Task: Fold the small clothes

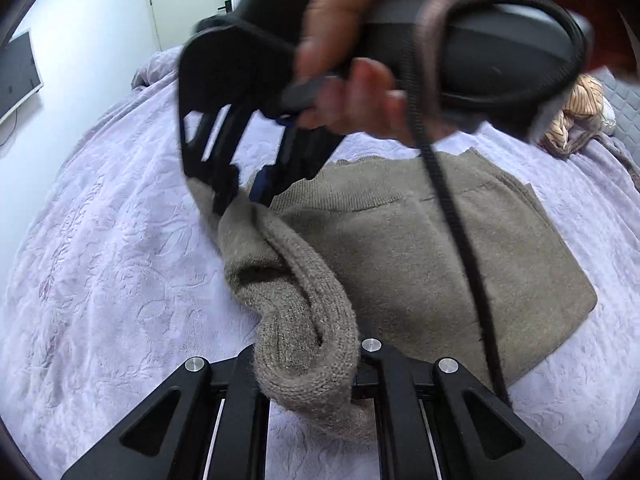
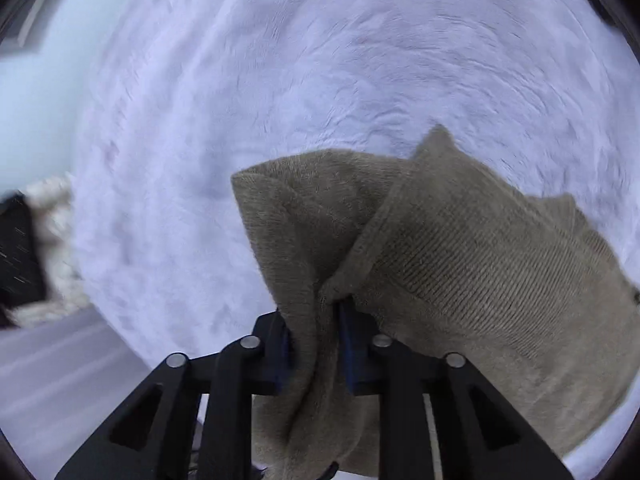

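Observation:
A grey-brown knitted sweater (image 1: 420, 256) lies partly folded on a lilac bedspread (image 1: 120, 264). My left gripper (image 1: 316, 376) is shut on a rolled fold of the sweater at its near left edge. My right gripper (image 1: 244, 196), held by a hand (image 1: 352, 60), is shut on the same fold further back and lifts it. In the right wrist view the right gripper (image 2: 314, 344) pinches bunched sweater cloth (image 2: 460, 264) between its blue pads (image 2: 346, 344), above the bedspread (image 2: 280, 100).
A crumpled striped garment (image 1: 576, 116) lies at the far right of the bed. A black cable (image 1: 460, 240) hangs from the right gripper across the sweater. A screen (image 1: 16, 76) hangs on the left wall. A dark object (image 2: 18, 252) and white fluffy cloth sit beyond the bed's left edge.

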### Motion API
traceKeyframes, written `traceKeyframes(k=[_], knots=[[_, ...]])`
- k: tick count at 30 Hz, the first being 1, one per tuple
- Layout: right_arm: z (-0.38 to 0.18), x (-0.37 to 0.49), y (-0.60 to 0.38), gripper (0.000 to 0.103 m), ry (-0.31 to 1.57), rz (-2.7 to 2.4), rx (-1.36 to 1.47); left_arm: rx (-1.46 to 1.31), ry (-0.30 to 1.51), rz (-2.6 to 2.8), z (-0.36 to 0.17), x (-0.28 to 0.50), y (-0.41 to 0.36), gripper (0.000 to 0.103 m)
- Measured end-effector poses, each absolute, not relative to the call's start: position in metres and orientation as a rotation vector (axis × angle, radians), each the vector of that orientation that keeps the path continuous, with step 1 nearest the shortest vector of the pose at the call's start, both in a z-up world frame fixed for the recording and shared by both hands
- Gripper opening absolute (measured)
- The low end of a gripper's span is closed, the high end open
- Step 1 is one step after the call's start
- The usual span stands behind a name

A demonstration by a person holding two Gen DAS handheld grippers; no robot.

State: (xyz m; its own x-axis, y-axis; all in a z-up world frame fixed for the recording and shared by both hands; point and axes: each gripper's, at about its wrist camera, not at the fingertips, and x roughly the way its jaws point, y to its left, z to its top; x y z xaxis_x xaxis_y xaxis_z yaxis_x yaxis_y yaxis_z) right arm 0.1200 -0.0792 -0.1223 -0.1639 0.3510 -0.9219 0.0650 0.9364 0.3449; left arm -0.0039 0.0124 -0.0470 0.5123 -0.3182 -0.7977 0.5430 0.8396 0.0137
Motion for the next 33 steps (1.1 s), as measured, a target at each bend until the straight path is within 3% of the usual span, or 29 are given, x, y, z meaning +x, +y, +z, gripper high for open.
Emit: traceKeyframes(k=[13, 19, 23, 28, 33], knots=[[-0.020, 0.029, -0.245, 0.018, 1.219, 0.429, 0.779, 0.378, 0.721, -0.758, 0.023, -0.049, -0.093, 0.010], [-0.002, -0.036, -0.341, 0.018, 1.043, 0.380, 0.890, 0.449, 0.701, -0.882, 0.017, -0.083, -0.163, 0.010], [-0.026, -0.079, -0.401, 0.018, 1.017, 0.273, 0.946, 0.507, 0.742, -0.951, -0.015, -0.102, -0.201, 0.010], [-0.099, -0.114, -0.456, 0.018, 1.123, 0.081, 0.981, 0.618, 0.849, -0.962, -0.073, -0.120, -0.235, 0.010], [-0.136, -0.127, -0.468, 0.018, 1.136, 0.032, 1.029, 0.623, 0.885, -0.958, -0.079, -0.123, -0.245, 0.010]])
